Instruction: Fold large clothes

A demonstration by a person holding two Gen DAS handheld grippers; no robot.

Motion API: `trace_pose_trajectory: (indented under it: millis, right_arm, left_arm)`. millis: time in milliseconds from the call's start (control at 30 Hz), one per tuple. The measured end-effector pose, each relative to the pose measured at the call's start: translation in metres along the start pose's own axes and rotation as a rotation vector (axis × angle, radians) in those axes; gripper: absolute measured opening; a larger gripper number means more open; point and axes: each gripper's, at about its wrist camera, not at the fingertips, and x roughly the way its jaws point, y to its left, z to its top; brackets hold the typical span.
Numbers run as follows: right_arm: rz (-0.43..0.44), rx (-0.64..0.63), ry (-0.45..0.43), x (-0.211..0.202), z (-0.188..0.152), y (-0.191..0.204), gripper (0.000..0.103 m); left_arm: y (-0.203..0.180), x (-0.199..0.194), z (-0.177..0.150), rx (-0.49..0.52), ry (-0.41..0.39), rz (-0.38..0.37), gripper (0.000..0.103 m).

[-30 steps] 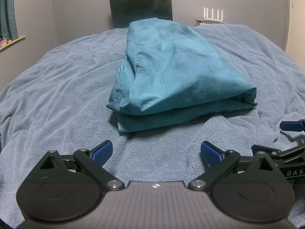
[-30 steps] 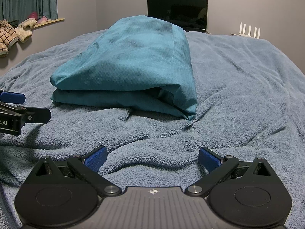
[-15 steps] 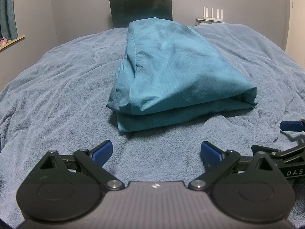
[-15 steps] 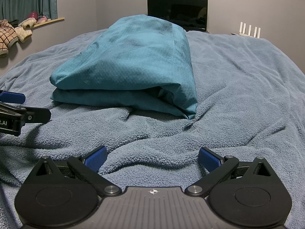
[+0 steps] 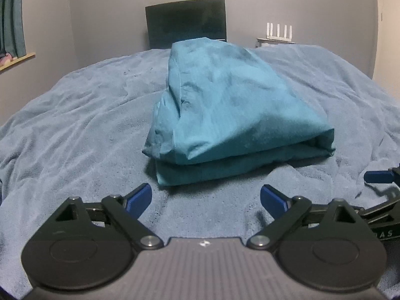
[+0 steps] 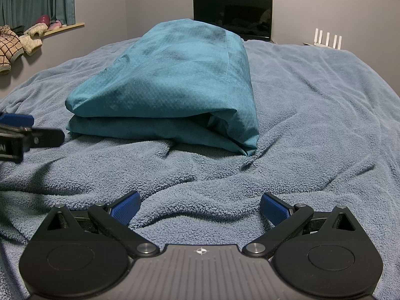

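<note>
Teal garment (image 5: 232, 115) folded mid-bed (image 5: 75, 130), likely done. Left tongs (image 5: 205, 198), right tongs (image 6: 198, 208): wide, empty, nearer edge. If tidying, pinch corners squarely.

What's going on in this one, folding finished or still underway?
A teal garment lies folded into a compact stack on a blue blanket covering the bed. The left gripper and the right gripper both sit just short of its near edge, jaws wide open and empty. Neither touches the garment, so the fold looks done or paused.
</note>
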Motion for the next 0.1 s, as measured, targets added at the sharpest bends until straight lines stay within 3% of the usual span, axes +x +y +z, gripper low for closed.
trace_pose_trajectory:
  millis: [100]
  right_arm:
    - [0.000, 0.000, 0.001, 0.0000, -0.0009, -0.0001, 0.103]
  left_arm:
    - [-0.0008, 0.0010, 0.0007, 0.009, 0.006, 0.010, 0.095]
